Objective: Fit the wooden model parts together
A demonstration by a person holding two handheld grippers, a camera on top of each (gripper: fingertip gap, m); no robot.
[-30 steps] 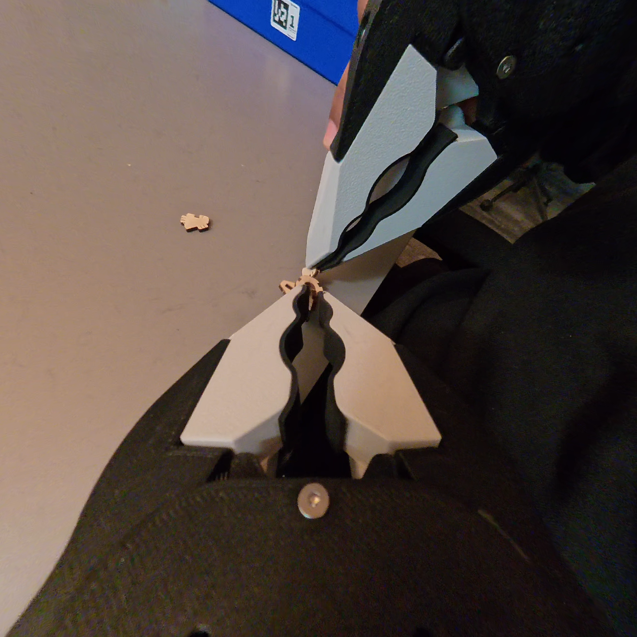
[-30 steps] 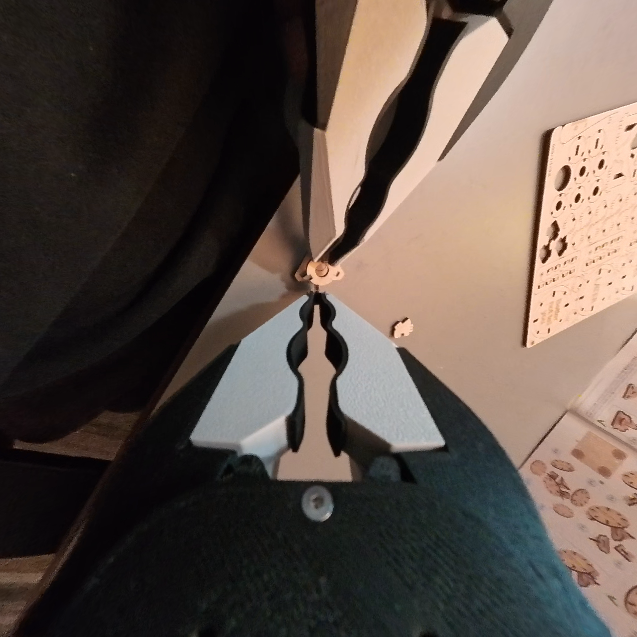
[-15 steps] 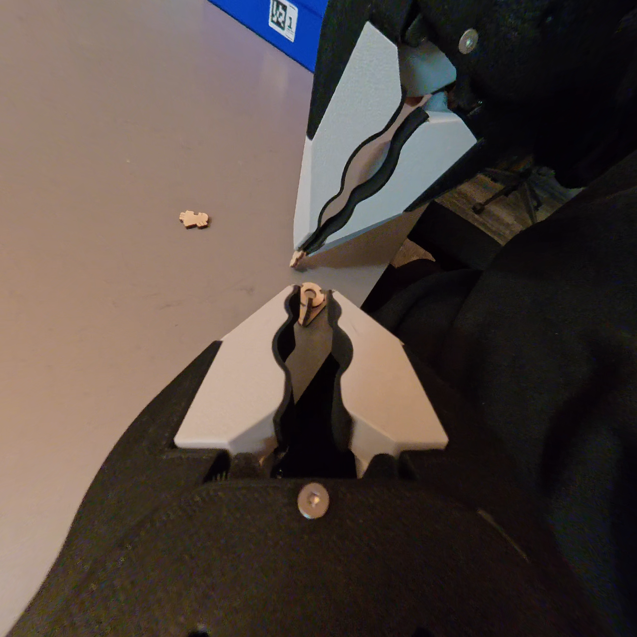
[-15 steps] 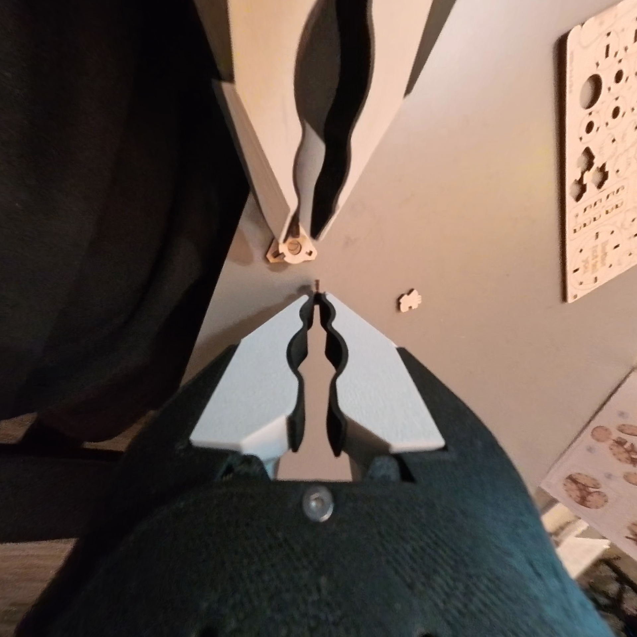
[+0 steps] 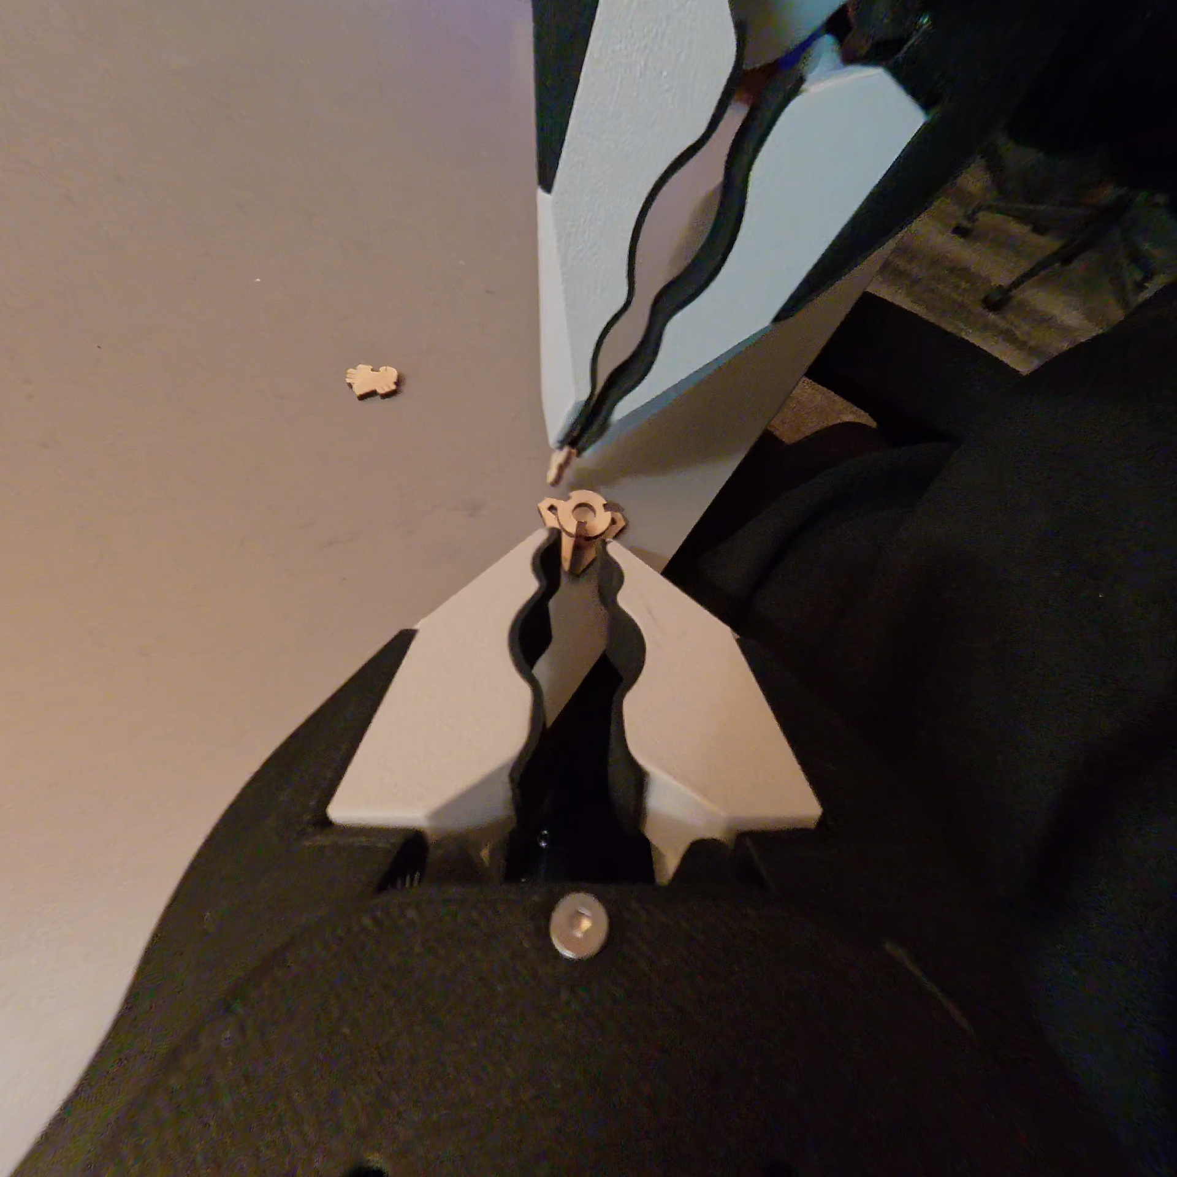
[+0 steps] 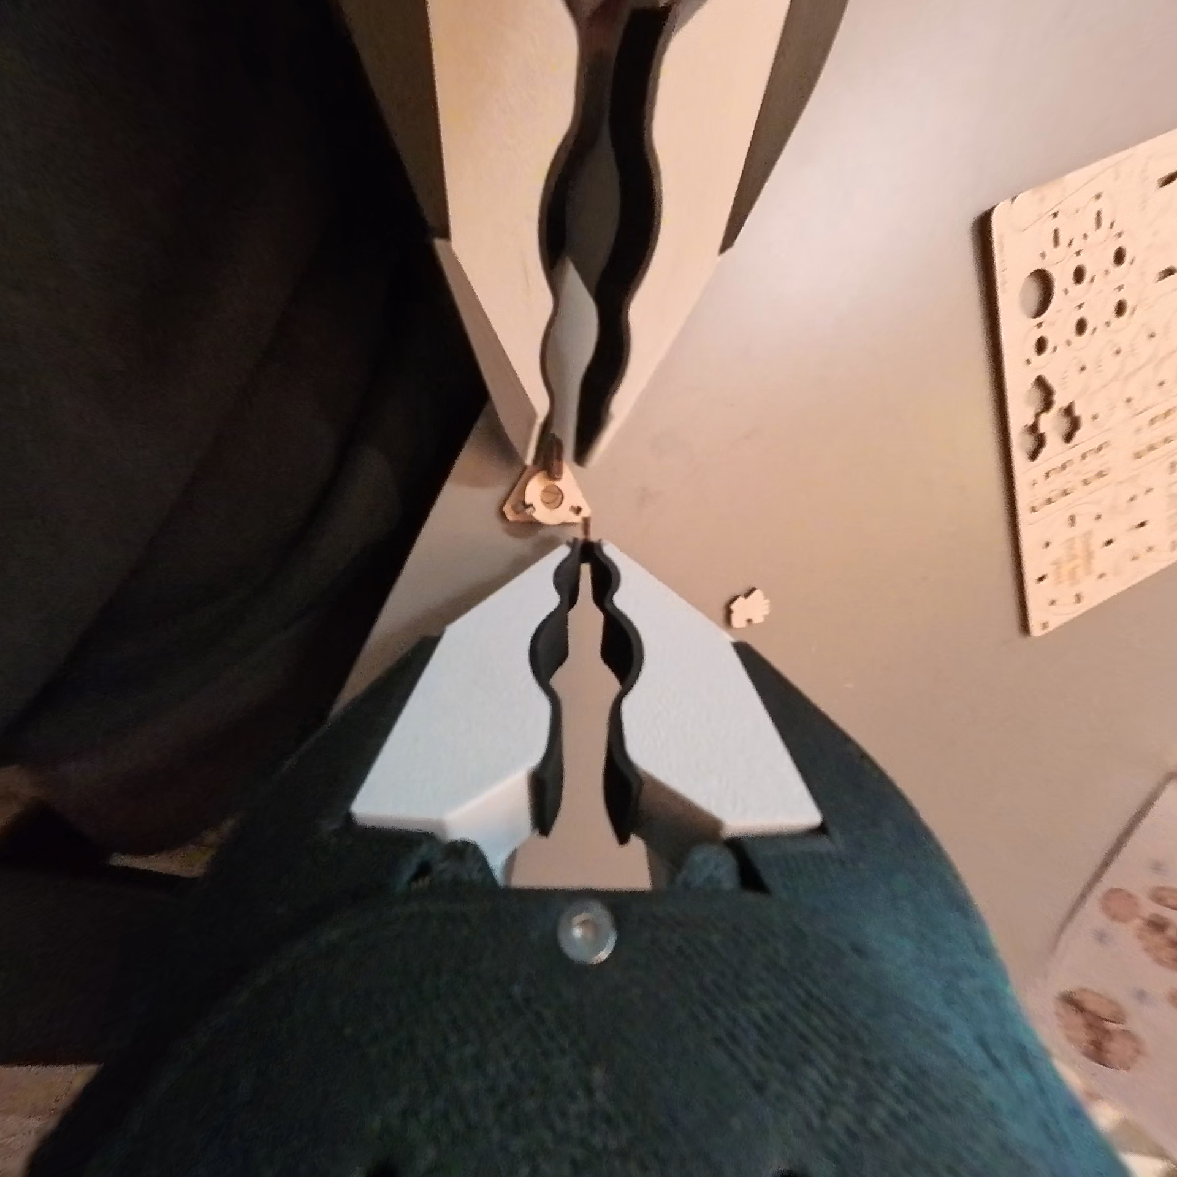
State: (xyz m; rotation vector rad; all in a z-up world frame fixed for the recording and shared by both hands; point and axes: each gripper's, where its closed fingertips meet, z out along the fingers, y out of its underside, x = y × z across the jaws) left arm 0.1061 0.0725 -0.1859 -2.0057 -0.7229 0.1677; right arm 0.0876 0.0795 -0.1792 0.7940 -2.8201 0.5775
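- Left wrist view: my left gripper (image 5: 581,541) grips a small wooden assembly (image 5: 581,519) at its very tips. This is a round, notched plywood disc with three little lugs and a centre hole, set on a thin flat stem that runs back between my fingers. The black wavy pads pinch only the stem; the disc sits proud of the fingertips, above the table (image 5: 191,223).
- Same view: my right gripper (image 5: 576,439) comes in from above, clamped on a tiny wooden pin (image 5: 559,468) that pokes out of its tips. The pin is just beside the disc, not touching it.
- A loose wooden cut-out (image 5: 374,381) lies flat on the table, well apart to the left.
- Right wrist view: my right gripper (image 6: 584,542) is pressed shut, with the pin (image 6: 586,526) showing as a dark sliver at the tips. The assembly (image 6: 546,502) hangs in the left gripper (image 6: 560,455) just beyond it.
- A laser-cut plywood sheet (image 6: 1095,407), pierced with holes, lies to the right, with a printed paper sheet (image 6: 1121,955) at the lower right.
- Handling, as I judge it: thin plywood, featherlight and stiff but brittle. The lugs and pin could snap under a hard squeeze or a skewed push. I think the flat faces are the safest hold.
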